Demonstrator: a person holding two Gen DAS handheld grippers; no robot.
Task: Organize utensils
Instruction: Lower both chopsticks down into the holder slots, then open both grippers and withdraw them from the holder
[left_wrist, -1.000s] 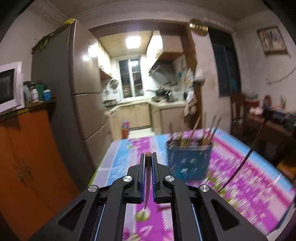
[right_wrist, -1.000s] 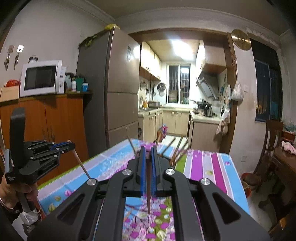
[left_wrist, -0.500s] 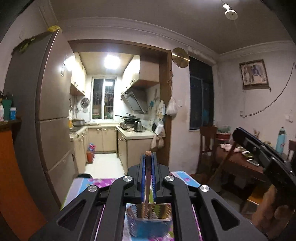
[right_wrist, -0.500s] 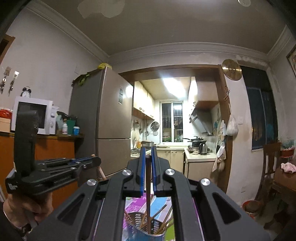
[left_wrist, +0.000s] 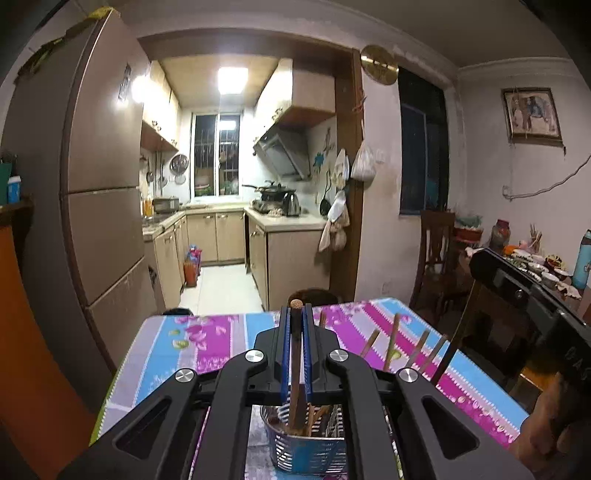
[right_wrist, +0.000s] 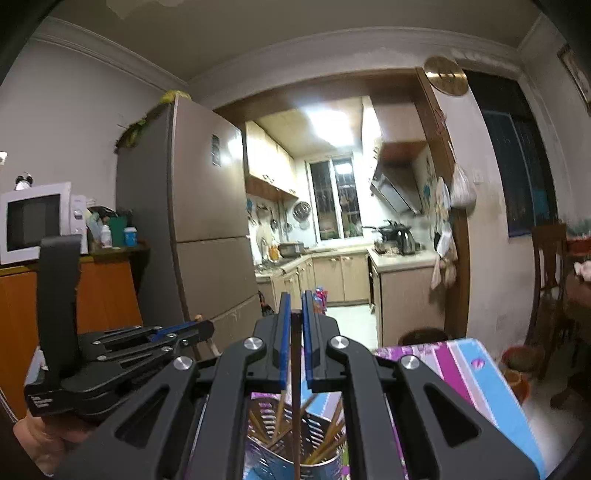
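Note:
My left gripper (left_wrist: 295, 314) is shut on a brown wooden chopstick (left_wrist: 295, 369), held upright. Its lower end hangs in the mouth of the perforated metal utensil holder (left_wrist: 306, 450). Several chopsticks (left_wrist: 391, 343) lean out of that holder. My right gripper (right_wrist: 294, 302) is shut on a thin dark chopstick (right_wrist: 295, 391) that points down into the same holder (right_wrist: 325, 461). Each view shows the other gripper: the right one (left_wrist: 528, 302) at the right edge, the left one (right_wrist: 110, 350) at the left, each in a hand.
The holder stands on a table with a pink, blue and purple striped cloth (left_wrist: 207, 343). A tall fridge (left_wrist: 99, 206) and an orange cabinet with a microwave (right_wrist: 33, 218) are on the left. A chair (left_wrist: 436, 251) and a cluttered side table (left_wrist: 535, 258) stand on the right.
Both grippers have moved over the holder with their chopsticks. It stood ahead on the table a second ago and now sits right under both sets of fingers. Both stayed shut.

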